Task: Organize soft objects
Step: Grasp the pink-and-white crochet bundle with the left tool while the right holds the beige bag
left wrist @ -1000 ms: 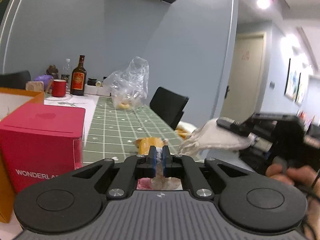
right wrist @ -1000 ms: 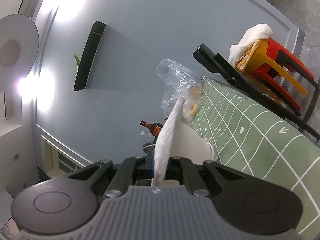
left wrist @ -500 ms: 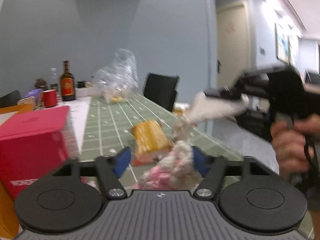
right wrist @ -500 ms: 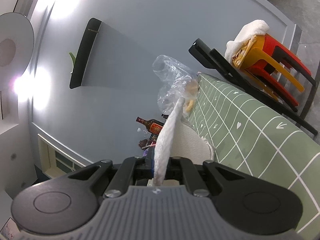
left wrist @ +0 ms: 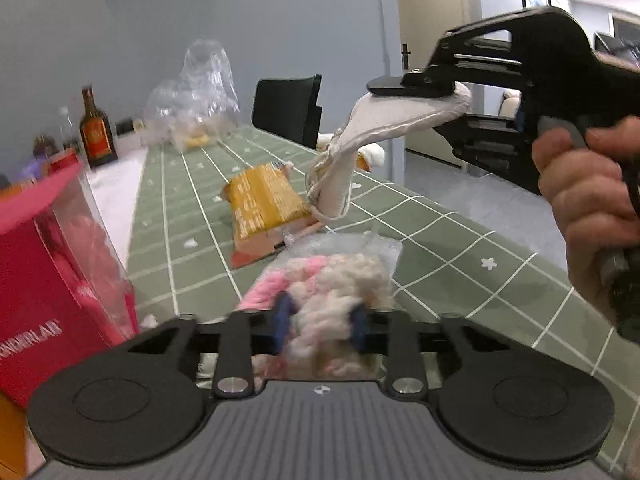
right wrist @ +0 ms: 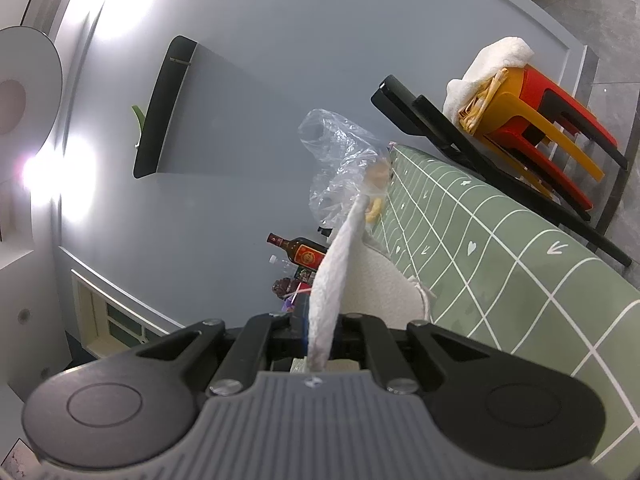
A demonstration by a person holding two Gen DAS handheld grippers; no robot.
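The long green table (left wrist: 460,236) is carrying everything. A red box (left wrist: 60,280) is standing at its left edge. The right gripper (left wrist: 412,92) is pinched tight on a white cloth bag (left wrist: 376,124), dangling it over the table's middle. At the near edge, the left gripper (left wrist: 320,320) is closing its jaws around a fluffy pink and white bundle (left wrist: 336,280) in a clear wrapper. I think the step is picking up the bundle. Next, it probably needs lifting into the bag's mouth.

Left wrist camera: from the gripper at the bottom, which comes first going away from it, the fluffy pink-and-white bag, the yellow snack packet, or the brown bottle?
1. Fluffy pink-and-white bag, between the closing left gripper jaws.
2. Yellow snack packet, mid-table, slightly left.
3. Brown bottle, far left end.
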